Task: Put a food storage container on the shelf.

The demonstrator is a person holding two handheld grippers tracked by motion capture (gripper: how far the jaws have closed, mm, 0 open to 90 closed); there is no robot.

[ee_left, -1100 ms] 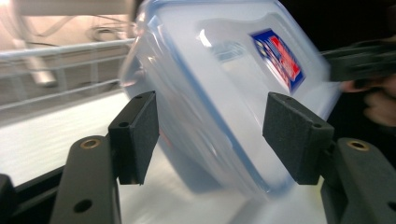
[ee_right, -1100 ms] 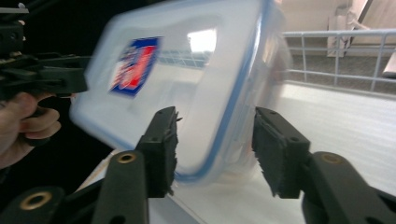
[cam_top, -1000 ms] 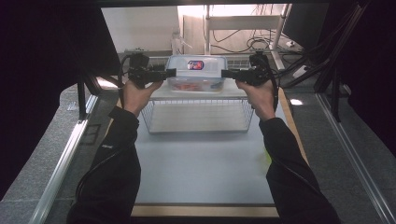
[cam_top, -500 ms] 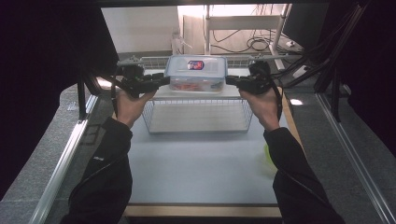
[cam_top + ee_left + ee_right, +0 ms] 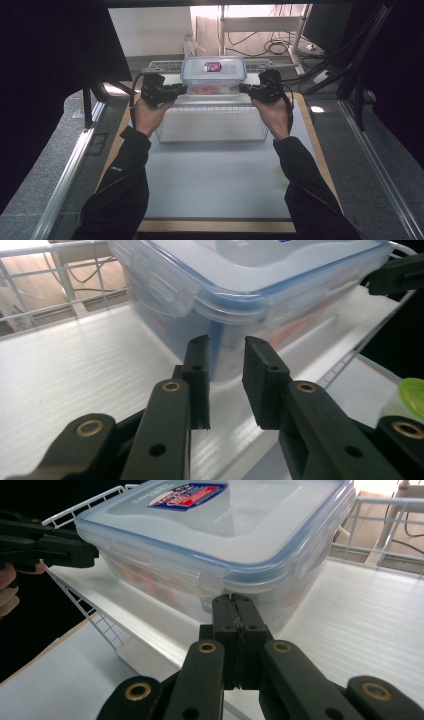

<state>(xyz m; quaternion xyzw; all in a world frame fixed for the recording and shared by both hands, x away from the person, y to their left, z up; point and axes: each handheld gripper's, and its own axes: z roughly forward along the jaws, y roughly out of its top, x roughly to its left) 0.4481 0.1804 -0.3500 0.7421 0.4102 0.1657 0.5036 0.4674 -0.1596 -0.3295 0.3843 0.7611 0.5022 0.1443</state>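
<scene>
A clear plastic container (image 5: 213, 75) with a blue-sealed lid and a red label stands on the white top of a wire rack (image 5: 212, 125); something orange shows through its wall. My left gripper (image 5: 182, 88) points at its left side. In the left gripper view the left gripper (image 5: 226, 347) has jaws that have just been closing; a narrow gap remains with nothing in it, just short of the container (image 5: 260, 285). My right gripper (image 5: 242, 88) points at the right side. In the right gripper view the right gripper (image 5: 233, 600) has just closed, pads together, at the container's (image 5: 225, 535) near corner.
The rack's white shelf top (image 5: 75, 370) has wire rails around its edges. A yellow-green object (image 5: 412, 395) lies on the table below the rack. The white mat (image 5: 215, 180) spreads in front of the rack. Cables and a monitor (image 5: 325, 25) stand behind; metal rails (image 5: 65, 175) flank the table.
Both grippers' jaws have narrowed, the right pair fully together. My left hand has dipped a little beside the container. The container has stayed in place.
</scene>
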